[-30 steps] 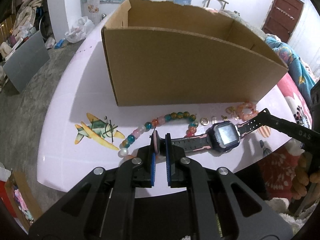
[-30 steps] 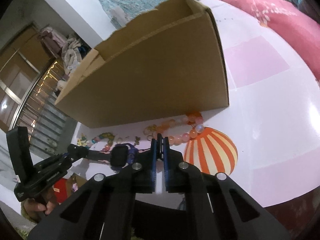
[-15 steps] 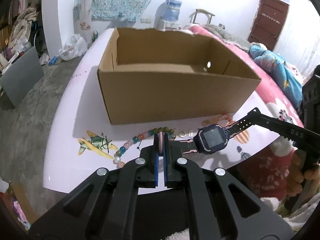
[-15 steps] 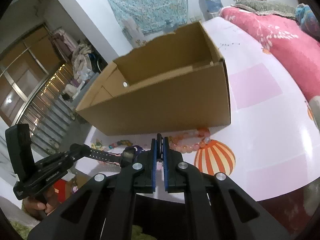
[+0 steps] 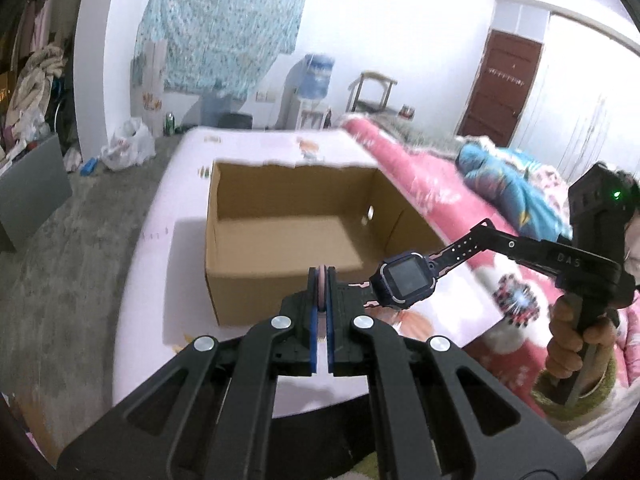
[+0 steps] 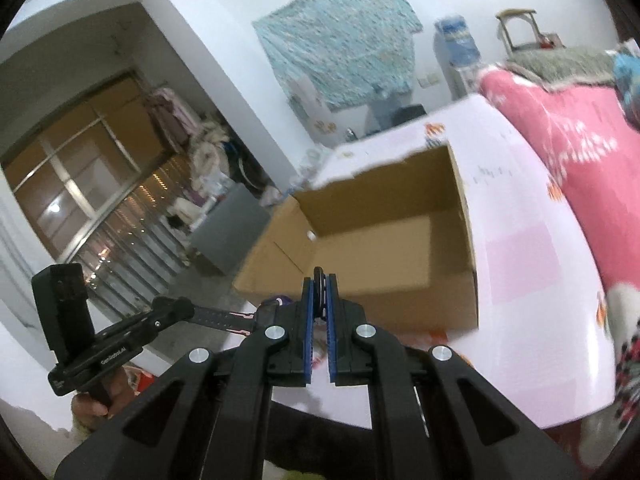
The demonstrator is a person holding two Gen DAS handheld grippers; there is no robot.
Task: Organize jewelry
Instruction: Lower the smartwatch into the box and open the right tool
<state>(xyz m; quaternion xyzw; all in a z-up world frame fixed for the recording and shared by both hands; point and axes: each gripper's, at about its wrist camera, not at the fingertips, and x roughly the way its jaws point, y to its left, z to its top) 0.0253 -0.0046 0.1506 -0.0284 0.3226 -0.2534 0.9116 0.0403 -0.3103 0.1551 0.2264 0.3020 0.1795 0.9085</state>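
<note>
Watch (image 5: 406,282): stretched between both grippers, above the box's near wall
Left gripper (image 5: 321,280): clamped on pink strap end
Right gripper (image 6: 319,280): clamped on dark strap end
Box (image 5: 280,280): plain brown cardboard, open top

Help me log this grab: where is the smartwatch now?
In the left wrist view the smartwatch hangs in the air right of centre, strung by its straps between both tools, in front of the open cardboard box.

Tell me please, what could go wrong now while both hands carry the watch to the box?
1. Each gripper pinches only a thin strap end of the watch: left gripper, right gripper. A strap may slip out.
2. The watch hangs before the near wall of the box, so it may hit the rim.
</note>
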